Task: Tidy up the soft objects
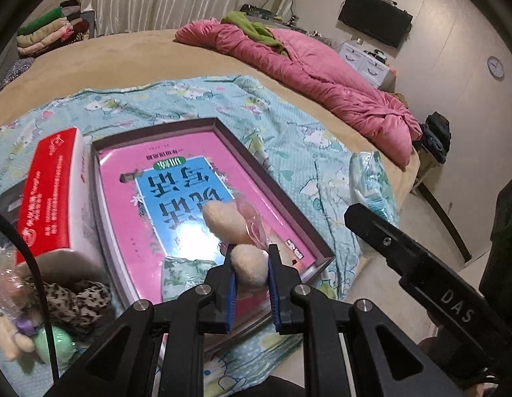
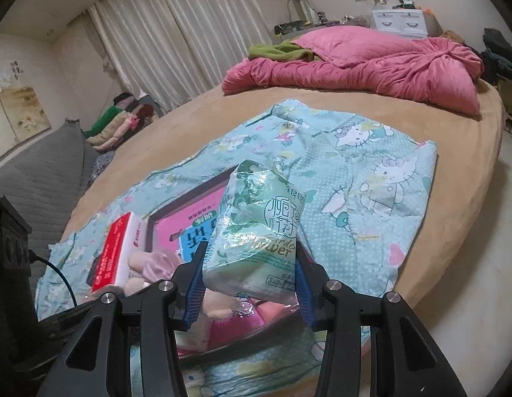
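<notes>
My left gripper (image 1: 251, 266) is shut on a cream plush toy (image 1: 247, 264) with a pink wrapped part, held over the open box (image 1: 222, 132) that holds a pink and blue book (image 1: 176, 178). My right gripper (image 2: 251, 274) is shut on a green tissue pack (image 2: 256, 231), held above the same box (image 2: 186, 221). The right gripper also shows in the left wrist view (image 1: 421, 264), holding the pack (image 1: 371, 182) at the right. More soft things lie at lower left: a leopard-print scarf (image 1: 73, 301), a small plush (image 1: 11, 334) and a green ball (image 1: 57, 340).
A red and white carton (image 1: 54, 192) stands left of the box. Everything sits on a teal cartoon-print cloth (image 2: 355, 182) on a tan round bed (image 2: 454, 231). A pink quilt (image 2: 371, 63) lies at the far side. Folded clothes (image 2: 120, 119) are stacked at the left.
</notes>
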### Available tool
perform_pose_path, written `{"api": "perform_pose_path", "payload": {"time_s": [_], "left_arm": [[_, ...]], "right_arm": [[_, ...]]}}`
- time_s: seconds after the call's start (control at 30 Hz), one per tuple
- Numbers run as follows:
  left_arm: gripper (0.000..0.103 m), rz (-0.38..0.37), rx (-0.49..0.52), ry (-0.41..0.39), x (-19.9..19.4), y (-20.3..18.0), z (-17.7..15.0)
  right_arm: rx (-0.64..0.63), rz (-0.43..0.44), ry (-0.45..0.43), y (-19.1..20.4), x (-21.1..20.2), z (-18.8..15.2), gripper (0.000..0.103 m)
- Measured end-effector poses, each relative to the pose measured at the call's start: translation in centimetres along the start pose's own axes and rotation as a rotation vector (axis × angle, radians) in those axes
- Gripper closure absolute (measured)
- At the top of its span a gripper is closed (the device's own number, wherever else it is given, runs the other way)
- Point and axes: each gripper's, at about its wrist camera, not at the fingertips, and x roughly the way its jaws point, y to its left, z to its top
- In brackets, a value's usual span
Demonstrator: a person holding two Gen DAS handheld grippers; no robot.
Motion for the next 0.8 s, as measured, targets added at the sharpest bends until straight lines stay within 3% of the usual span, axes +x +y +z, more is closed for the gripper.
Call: {"api": "perform_pose_path", "payload": {"time_s": [0.5,0.8], "left_arm": [[0.086,0.093,0.08,0.035,2.1,0.4,-1.3],[0.086,0.112,0.072,0.035,2.1,1.6,-1.6]], "right_arm": [[-0.051,-0.032,0.092,0.1,4.2,-1.0,0.055],[-0.091,-0.054,0.144,0.5,6.2,-1.6,0.055]]}}
